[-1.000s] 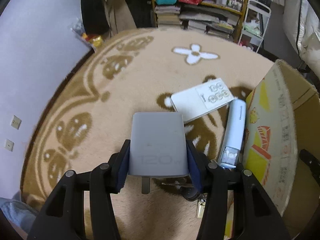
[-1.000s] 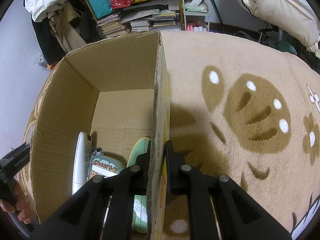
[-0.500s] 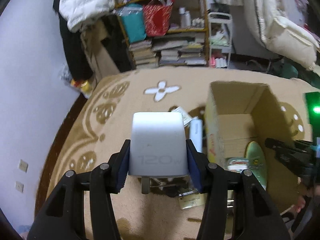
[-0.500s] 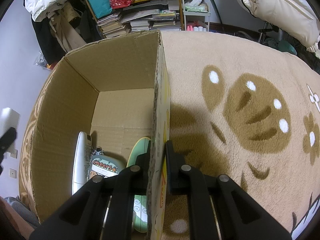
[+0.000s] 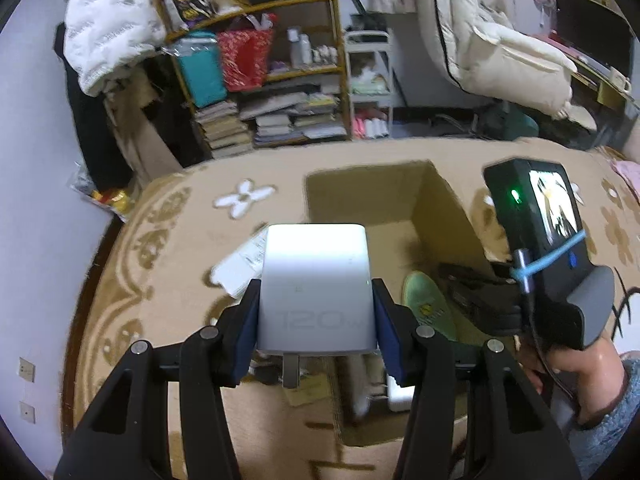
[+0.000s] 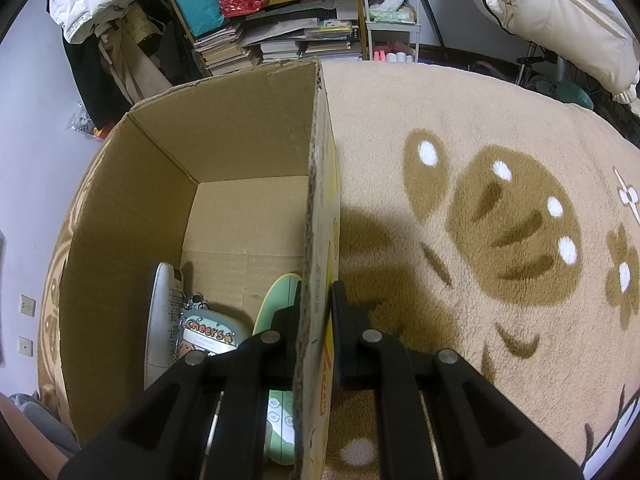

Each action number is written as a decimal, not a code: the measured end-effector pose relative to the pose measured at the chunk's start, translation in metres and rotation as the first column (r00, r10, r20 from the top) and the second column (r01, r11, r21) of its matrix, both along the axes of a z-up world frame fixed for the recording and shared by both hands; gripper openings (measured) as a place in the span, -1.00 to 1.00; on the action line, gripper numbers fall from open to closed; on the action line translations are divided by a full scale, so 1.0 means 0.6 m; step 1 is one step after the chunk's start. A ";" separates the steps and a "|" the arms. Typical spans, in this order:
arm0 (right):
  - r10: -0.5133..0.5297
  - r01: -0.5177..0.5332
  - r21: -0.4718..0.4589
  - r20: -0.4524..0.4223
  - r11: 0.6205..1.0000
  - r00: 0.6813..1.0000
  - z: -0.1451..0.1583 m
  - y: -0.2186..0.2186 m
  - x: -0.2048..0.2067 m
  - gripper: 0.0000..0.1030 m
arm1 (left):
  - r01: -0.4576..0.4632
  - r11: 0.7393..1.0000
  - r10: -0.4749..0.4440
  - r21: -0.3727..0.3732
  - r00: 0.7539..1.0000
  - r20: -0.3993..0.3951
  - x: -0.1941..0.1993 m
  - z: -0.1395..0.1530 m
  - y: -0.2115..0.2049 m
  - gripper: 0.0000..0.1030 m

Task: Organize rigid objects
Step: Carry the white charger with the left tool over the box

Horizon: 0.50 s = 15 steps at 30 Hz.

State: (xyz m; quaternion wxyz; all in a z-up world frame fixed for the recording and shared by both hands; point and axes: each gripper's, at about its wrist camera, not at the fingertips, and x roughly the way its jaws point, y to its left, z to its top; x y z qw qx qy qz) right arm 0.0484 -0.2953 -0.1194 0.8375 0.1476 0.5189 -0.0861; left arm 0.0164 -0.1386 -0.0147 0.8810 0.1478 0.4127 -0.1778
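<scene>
Overhead, the left gripper [image 5: 316,312] holds a grey charger [image 5: 316,284] clamped between its blue pads [image 5: 248,328], jaws pressed against both its sides. The charger bears a faint "120" on its near face, and a metal prong sticks out below it. It hangs in the air above the rug [image 5: 168,280], just left of the open box [image 5: 360,192] and higher than its rim.

On the far side, the right gripper [image 6: 316,320] pinches the right wall of the box [image 6: 316,184], one finger inside and one outside, jaws closed tight on the cardboard edge. In the left view that gripper's body, with a small lit screen and a green light, shows at the right, held by a hand [image 5: 560,364].

Inside the box three things lie near the front: a white remote [image 6: 160,320] along the left wall, a tag [image 6: 208,334] printed "Cheers" touching it, and a green remote [image 6: 280,400] against the right wall, partly hidden by the gripper's inner finger. The back half of the box floor is bare cardboard.

On the rug to the left of the box, a white booklet [image 5: 240,264] lies flat, partly behind the charger. More small items sit under the left gripper, too blurred to name. Behind the rug stands a shelf [image 5: 280,92] packed with books and bags.
</scene>
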 end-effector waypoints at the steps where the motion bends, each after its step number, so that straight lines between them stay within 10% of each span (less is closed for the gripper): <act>1: -0.003 0.003 0.003 0.000 1.000 1.000 0.000 0.000 -0.001 -0.79 | 0.005 1.000 -0.005 0.008 1.000 -0.009 -0.002 -0.006 -0.005 -0.02; 15: -0.003 0.003 0.003 0.000 1.000 1.000 -0.004 -0.002 -0.004 -0.79 | 0.051 0.999 -0.050 0.010 0.994 -0.092 -0.015 -0.041 -0.030 -0.02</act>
